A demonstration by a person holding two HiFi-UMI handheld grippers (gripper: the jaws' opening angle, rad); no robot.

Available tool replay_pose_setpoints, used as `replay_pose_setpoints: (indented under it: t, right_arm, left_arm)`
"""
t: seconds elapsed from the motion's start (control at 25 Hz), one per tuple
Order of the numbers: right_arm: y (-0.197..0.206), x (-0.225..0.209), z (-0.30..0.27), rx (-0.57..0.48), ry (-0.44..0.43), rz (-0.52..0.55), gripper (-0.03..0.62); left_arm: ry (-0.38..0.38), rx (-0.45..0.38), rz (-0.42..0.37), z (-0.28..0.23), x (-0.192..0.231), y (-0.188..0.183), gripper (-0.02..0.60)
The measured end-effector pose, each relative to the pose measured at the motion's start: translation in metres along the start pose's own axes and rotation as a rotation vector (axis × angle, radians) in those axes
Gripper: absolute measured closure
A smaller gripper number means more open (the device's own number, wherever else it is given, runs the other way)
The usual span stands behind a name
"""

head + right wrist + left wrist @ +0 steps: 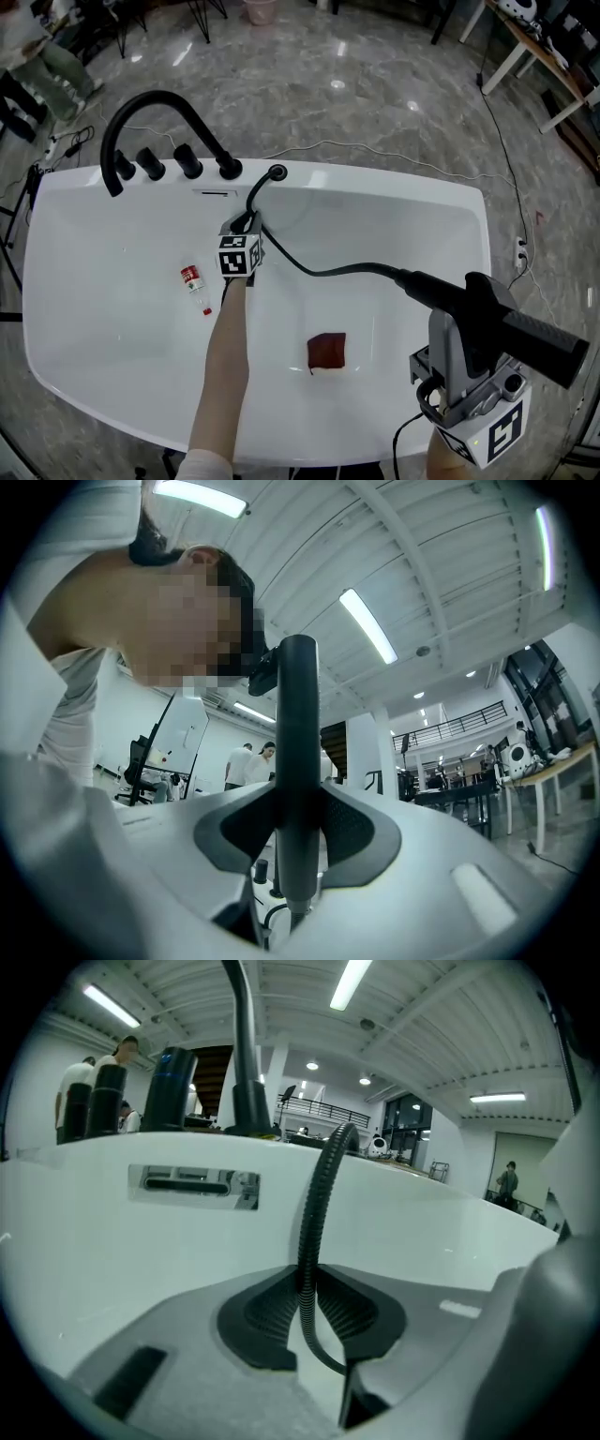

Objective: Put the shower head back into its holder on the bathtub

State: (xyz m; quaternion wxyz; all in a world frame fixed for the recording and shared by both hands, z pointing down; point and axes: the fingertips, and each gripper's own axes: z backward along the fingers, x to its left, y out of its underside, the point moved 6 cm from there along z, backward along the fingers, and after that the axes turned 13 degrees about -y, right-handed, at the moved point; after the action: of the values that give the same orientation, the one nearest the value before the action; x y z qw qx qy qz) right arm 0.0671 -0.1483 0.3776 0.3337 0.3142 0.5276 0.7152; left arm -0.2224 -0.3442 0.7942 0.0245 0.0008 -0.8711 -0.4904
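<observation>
While the shower head [511, 326] is held above the near right corner of the bathtub [394, 180], well apart from its holder [277, 172], the task is judged to be only at its opening stage. The black handle is clamped between the pads of the right gripper [466, 314], and in the right gripper view it is seen standing upright between the closed jaws. The ribbed black hose [337, 270] is pinched by the left gripper [246, 225] just in front of the holder; in the left gripper view it is seen running up between the pressed pads towards the far rim.

The holder appears to be the round black opening on the far rim, just beside the row of knobs [173, 162] and the curved faucet [150, 103], and the hose is seen emerging from it. Nothing is seated in it yet.

What is left is judged to be the whole carry: the handle has to be brought across the tub, the slack hose fed back, and the handle lowered into the opening and released. A small red-labelled bottle [192, 279] and a dark red square piece [326, 352] are left lying on the tub floor.
</observation>
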Motion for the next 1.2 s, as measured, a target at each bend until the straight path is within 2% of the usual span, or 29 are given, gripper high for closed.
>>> replay_pose_setpoints:
  t: [0.08, 0.24, 0.36, 0.48, 0.56, 0.64, 0.72, 0.8, 0.96, 1.08, 1.2]
  right_arm:
    - [-0.002, 0.000, -0.003, 0.003, 0.000, 0.007, 0.456]
    - [-0.015, 0.001, -0.010, 0.003, 0.004, 0.012, 0.456]
    - [-0.038, 0.000, -0.019, -0.015, 0.007, 0.023, 0.456]
    - [-0.067, -0.001, -0.031, -0.039, -0.002, 0.052, 0.456]
    - [-0.088, -0.003, -0.037, -0.051, -0.005, 0.077, 0.456]
    - [-0.104, -0.005, -0.040, -0.061, -0.006, 0.085, 0.456]
    - [-0.113, -0.007, -0.041, -0.060, -0.004, 0.084, 0.456]
    - [-0.118, -0.008, -0.040, -0.046, -0.003, 0.082, 0.456]
    - [-0.126, -0.012, -0.035, -0.011, 0.006, 0.092, 0.456]
    - [-0.134, -0.016, -0.033, -0.007, 0.015, 0.090, 0.456]
    - [-0.136, -0.018, -0.031, -0.015, 0.022, 0.083, 0.456]
  left_arm:
    - [0.016, -0.035, -0.002, 0.005, -0.002, -0.011, 0.523]
    - [0.046, -0.128, 0.048, 0.031, -0.007, -0.037, 0.523]
    - [0.115, -0.181, 0.024, 0.057, -0.021, -0.069, 0.525]
    - [0.193, -0.211, -0.015, 0.076, -0.037, -0.118, 0.529]
    - [0.208, -0.171, -0.052, 0.076, -0.046, -0.148, 0.528]
    - [0.179, -0.061, -0.095, 0.065, -0.050, -0.158, 0.528]
    - [0.113, 0.066, -0.107, 0.052, -0.047, -0.149, 0.529]
    - [0.055, 0.148, -0.105, 0.052, -0.040, -0.132, 0.529]
    - [0.045, 0.275, -0.206, 0.069, -0.035, -0.097, 0.529]
    - [0.070, 0.313, -0.229, 0.074, -0.040, -0.092, 0.529]
    - [0.078, 0.315, -0.245, 0.061, -0.049, -0.114, 0.529]
